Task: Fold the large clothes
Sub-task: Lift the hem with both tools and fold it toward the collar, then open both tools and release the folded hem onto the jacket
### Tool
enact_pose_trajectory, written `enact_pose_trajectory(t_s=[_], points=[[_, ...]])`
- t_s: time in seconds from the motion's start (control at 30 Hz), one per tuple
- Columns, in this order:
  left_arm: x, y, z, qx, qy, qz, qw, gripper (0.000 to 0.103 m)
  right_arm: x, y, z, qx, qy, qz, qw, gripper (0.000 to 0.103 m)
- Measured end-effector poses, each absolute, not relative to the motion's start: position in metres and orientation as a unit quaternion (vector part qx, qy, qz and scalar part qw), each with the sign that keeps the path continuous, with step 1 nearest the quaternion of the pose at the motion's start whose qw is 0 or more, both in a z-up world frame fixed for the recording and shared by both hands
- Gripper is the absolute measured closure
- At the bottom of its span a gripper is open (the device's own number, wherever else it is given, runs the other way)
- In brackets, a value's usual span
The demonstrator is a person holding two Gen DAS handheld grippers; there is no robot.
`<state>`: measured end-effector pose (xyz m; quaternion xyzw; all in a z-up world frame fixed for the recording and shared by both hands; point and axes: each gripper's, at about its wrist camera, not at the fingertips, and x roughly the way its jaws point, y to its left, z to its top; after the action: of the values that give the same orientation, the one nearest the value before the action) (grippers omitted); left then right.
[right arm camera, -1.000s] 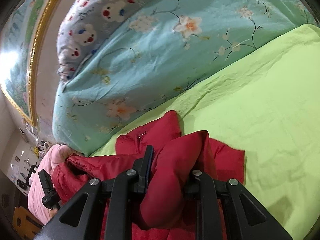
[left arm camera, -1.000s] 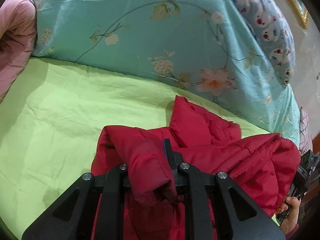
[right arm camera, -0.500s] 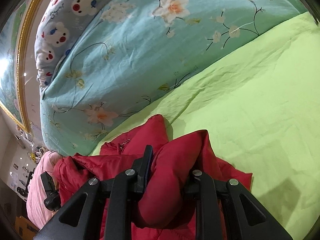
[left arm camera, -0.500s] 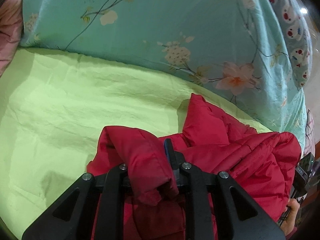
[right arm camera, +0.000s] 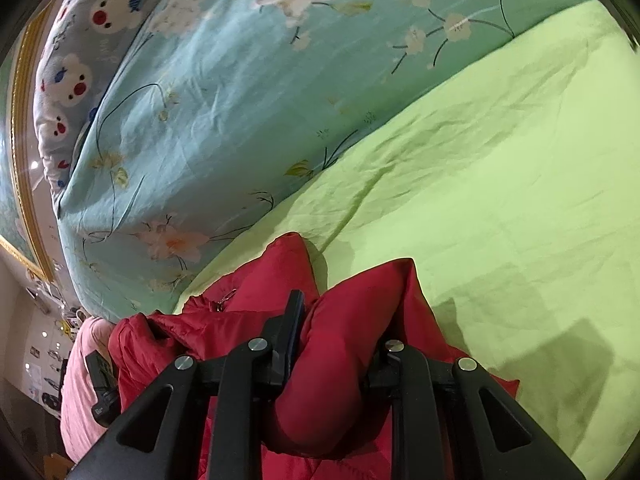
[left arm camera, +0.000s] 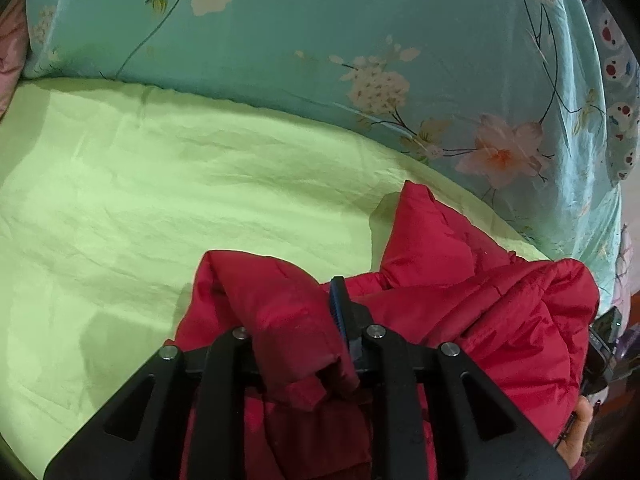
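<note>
A red puffer jacket (left arm camera: 480, 300) lies bunched on the green bed sheet (left arm camera: 160, 200). My left gripper (left arm camera: 292, 308) has a thick fold of the jacket between its fingers; its jaws are opening, though the blue pad (left arm camera: 338, 308) still presses the fabric. The left finger is hidden under the fold. In the right wrist view my right gripper (right arm camera: 344, 320) is shut on another puffy fold of the jacket (right arm camera: 224, 320), near the sheet (right arm camera: 500, 200). A collar corner stands up beyond both grippers.
A teal floral quilt (left arm camera: 320, 40) is heaped along the far side of the sheet and also fills the upper left of the right wrist view as the quilt (right arm camera: 220, 100). Pink fabric (left arm camera: 10, 52) sits at the far left. A person's hand (left arm camera: 580, 428) shows at the right edge.
Both grippers have sunk toward the sheet and moved closer to the quilt, carrying the red jacket folds with them. The folds stay between the fingers.
</note>
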<state>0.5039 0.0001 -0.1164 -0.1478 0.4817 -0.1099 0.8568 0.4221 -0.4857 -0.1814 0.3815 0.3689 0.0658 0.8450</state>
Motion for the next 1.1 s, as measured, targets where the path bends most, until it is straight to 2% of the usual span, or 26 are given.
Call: enact_pose_trajectory(t_s=[0.33,0.63,0.73,0.77,0.8,0.93,1.1], points=[[0.496,0.017,-0.103,-0.145,0.494,-0.142,0.845,0.077,0.435,-0.482,-0.183,0.391,0.374,0.073,0.838,0.083],[0.495,0.044,-0.092,-0.165,0.519,-0.198,0.815,0.065,0.439,-0.481,-0.184,0.431,0.362,0.065,0.824,0.083],[0.490,0.062,-0.083,-0.164,0.512,-0.192,0.821,0.044,0.440,-0.484,-0.183,0.440,0.360,0.067,0.820,0.083],[0.486,0.071,-0.077,-0.152,0.502,-0.166,0.835,0.025,0.440,-0.485,-0.183,0.441,0.361,0.065,0.819,0.083],[0.482,0.079,-0.072,-0.143,0.490,-0.142,0.848,0.016,0.440,-0.485,-0.183,0.442,0.362,0.062,0.819,0.083],[0.463,0.095,-0.063,-0.163,0.470,-0.149,0.855,0.016,0.439,-0.485,-0.179,0.443,0.363,0.063,0.817,0.074],[0.417,0.054,-0.057,-0.147,0.455,-0.210,0.853,0.016,0.436,-0.488,-0.170,0.460,0.356,0.066,0.811,0.067]])
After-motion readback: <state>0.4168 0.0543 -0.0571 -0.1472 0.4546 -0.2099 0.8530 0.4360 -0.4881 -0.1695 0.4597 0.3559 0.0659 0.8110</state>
